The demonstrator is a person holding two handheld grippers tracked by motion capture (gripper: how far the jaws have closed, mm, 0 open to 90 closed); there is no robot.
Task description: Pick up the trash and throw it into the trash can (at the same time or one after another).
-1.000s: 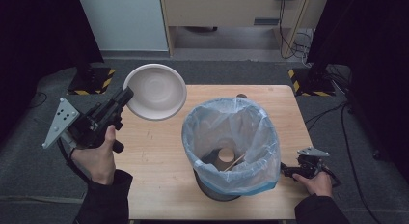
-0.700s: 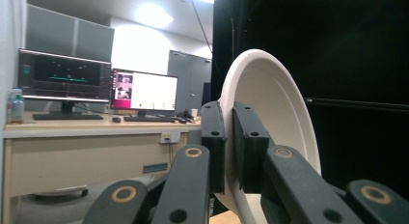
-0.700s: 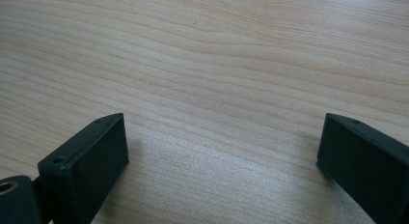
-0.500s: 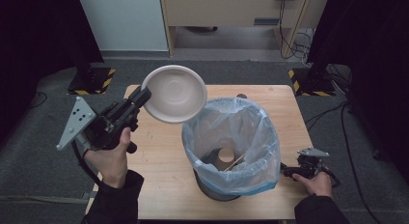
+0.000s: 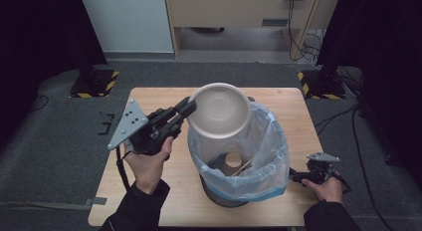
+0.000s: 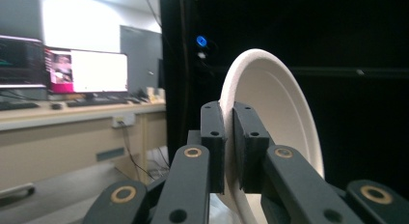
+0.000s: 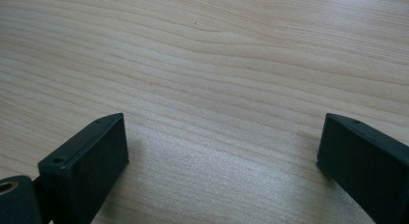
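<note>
Two grippers work over a pale wooden surface (image 5: 149,191) seen from the high view. At about nine o'clock from the surface's middle, the left gripper (image 5: 186,110), black with a grey three-cornered plate on top, is carried in a hand (image 5: 147,164) above the surface. Its jaws are closed tight on the rim of a round off-white shallow bowl (image 5: 219,110), pinching it at the bowl's nine o'clock edge. In the left gripper view the left gripper (image 6: 228,147) has the thin rim sandwiched between its two black pads, and the off-white bowl (image 6: 284,118) stands on edge, curving away to the right against a dark background.

The bowl is held tilted, its hollow facing up toward the high camera, above the twelve o'clock part of the mouth of a dark round bin lined with a translucent pale-blue plastic bag (image 5: 268,156). The bin stands on the surface toward five o'clock. Some light-coloured scraps lie at its bottom, too small to make out.

At about four o'clock, just beside the bin, the right gripper (image 5: 293,177) rests low near the surface's edge. In the right gripper view the right gripper (image 7: 222,156) has its jaws spread wide apart with nothing between them, only bare wood grain (image 7: 217,64) beneath.
</note>
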